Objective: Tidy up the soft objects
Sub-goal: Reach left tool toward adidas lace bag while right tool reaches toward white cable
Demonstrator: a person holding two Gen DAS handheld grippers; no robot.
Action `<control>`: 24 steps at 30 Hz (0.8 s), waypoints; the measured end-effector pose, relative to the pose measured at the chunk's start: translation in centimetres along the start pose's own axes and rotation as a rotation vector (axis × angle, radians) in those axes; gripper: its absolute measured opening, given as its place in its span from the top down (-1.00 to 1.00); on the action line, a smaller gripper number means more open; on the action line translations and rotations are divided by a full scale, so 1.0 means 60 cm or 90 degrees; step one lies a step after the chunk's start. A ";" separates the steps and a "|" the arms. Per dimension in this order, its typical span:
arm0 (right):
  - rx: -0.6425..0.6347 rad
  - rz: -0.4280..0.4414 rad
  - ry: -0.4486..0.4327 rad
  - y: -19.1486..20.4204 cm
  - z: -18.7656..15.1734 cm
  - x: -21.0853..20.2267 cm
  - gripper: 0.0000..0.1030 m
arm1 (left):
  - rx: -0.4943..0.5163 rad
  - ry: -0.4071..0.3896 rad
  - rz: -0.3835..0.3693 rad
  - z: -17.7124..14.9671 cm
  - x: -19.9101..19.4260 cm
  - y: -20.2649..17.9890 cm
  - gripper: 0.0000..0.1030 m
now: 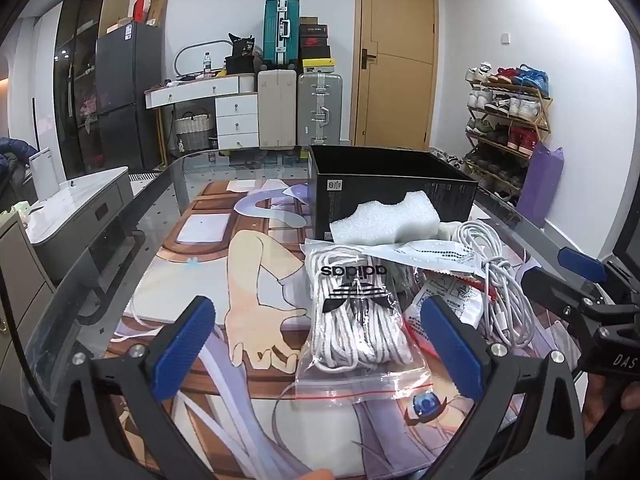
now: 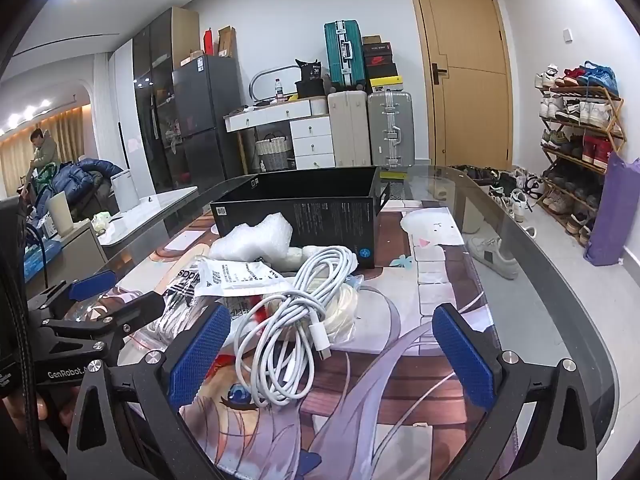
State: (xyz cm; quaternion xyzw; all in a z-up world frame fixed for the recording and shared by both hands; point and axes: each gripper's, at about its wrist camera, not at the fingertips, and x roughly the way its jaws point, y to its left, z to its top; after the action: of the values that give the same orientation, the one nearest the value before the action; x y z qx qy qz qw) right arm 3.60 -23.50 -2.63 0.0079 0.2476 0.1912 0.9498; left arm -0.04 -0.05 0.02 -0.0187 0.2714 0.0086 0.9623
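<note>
On the printed mat lies a pile of soft things. A clear zip bag of white laces (image 1: 360,320) is nearest my left gripper (image 1: 320,348), which is open, its blue pads apart on either side of the bag without touching it. Behind the bag sit white foam (image 1: 388,220), a mask packet (image 1: 432,252) and an open black box (image 1: 392,184). A coiled white cable (image 2: 288,320) lies in front of my right gripper (image 2: 332,356), also open and holding nothing. The black box (image 2: 304,208) and foam (image 2: 256,240) lie beyond it. Each gripper shows at the edge of the other's view.
The glass table (image 2: 552,280) curves away at the right, with shoes on the floor beneath. A shoe rack (image 2: 580,128) and purple bag (image 2: 612,212) stand by the wall. Suitcases (image 1: 300,108), drawers and a fridge line the back. A person (image 2: 42,148) stands far left.
</note>
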 end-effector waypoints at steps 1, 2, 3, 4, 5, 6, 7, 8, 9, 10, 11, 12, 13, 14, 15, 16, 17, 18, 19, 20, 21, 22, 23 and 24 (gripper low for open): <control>0.001 0.001 0.001 0.000 0.000 0.000 -0.99 | -0.001 -0.001 0.000 0.000 -0.001 -0.001 -1.00; 0.003 0.001 0.001 -0.001 0.000 0.000 -0.99 | -0.002 -0.003 0.002 0.000 -0.001 -0.001 -1.00; 0.003 0.001 0.002 -0.001 0.000 0.000 -0.99 | -0.003 -0.005 0.003 0.000 -0.002 -0.003 -1.00; 0.002 0.002 0.002 0.000 0.000 0.001 -0.99 | -0.003 -0.005 0.004 0.000 -0.003 -0.005 -1.00; 0.000 0.001 0.002 0.001 0.000 0.001 -0.99 | -0.003 -0.004 0.003 -0.002 0.002 -0.007 -1.00; 0.000 0.001 0.002 0.001 0.000 0.001 -0.99 | -0.009 -0.006 -0.005 -0.002 0.001 -0.002 -1.00; -0.001 0.002 0.001 0.002 0.001 0.001 -0.99 | -0.009 -0.006 -0.008 -0.004 0.000 -0.002 -1.00; -0.001 0.003 0.001 0.003 0.001 0.002 -0.99 | -0.009 -0.005 -0.012 -0.003 0.000 0.003 -1.00; -0.001 0.004 0.002 0.005 0.001 0.003 -0.99 | -0.010 -0.004 -0.012 -0.003 0.000 0.004 -1.00; 0.008 0.003 -0.002 -0.004 0.000 -0.002 -0.99 | -0.013 -0.003 -0.016 0.000 0.002 0.003 -1.00; 0.006 0.002 -0.002 -0.004 0.000 -0.002 -0.99 | -0.015 -0.003 -0.020 -0.001 0.001 0.005 -1.00; 0.005 0.002 -0.002 -0.003 0.000 -0.002 -0.99 | -0.017 -0.002 -0.024 0.001 0.000 0.010 -1.00; 0.005 0.002 -0.002 -0.003 0.001 -0.002 -0.99 | -0.018 -0.001 -0.026 0.004 -0.001 0.015 -1.00; 0.004 0.002 -0.001 -0.002 0.001 -0.002 -0.99 | -0.017 0.000 -0.027 0.004 -0.002 0.016 -1.00; 0.003 0.002 -0.002 -0.002 0.002 -0.001 -0.99 | -0.017 -0.001 -0.026 0.005 -0.002 0.016 -1.00; 0.005 0.002 -0.001 -0.003 0.001 0.001 -0.99 | -0.018 -0.001 -0.025 0.005 -0.002 0.017 -1.00; 0.005 -0.001 -0.003 -0.004 0.002 0.000 -0.99 | -0.020 0.002 -0.026 0.007 -0.001 0.019 -1.00; 0.006 0.000 -0.002 0.000 0.001 -0.003 -0.99 | -0.021 0.007 -0.027 0.008 0.002 0.021 -1.00; 0.008 0.000 -0.002 -0.002 0.002 -0.003 -0.99 | -0.022 0.007 -0.027 0.008 0.003 0.022 -1.00; 0.009 0.000 -0.002 -0.002 0.001 -0.001 -0.99 | -0.023 0.007 -0.026 0.009 0.003 0.023 -1.00; 0.011 -0.002 -0.002 -0.002 0.000 0.001 -0.99 | -0.025 0.007 -0.025 0.009 0.004 0.025 -1.00; 0.012 -0.002 -0.001 -0.007 -0.001 0.004 -0.99 | -0.027 0.008 -0.026 0.009 0.004 0.026 -1.00; 0.012 -0.002 0.000 -0.006 0.000 0.000 -0.99 | -0.027 0.009 -0.027 0.009 0.005 0.026 -1.00; 0.012 -0.002 0.000 -0.006 0.000 0.000 -0.99 | -0.027 0.010 -0.028 0.008 0.006 0.026 -1.00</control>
State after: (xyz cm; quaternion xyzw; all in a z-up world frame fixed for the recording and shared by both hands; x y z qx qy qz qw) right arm 3.74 -23.85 -2.66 0.0164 0.2490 0.1872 0.9501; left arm 0.47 1.55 0.22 -0.0451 0.2784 -0.0071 0.9594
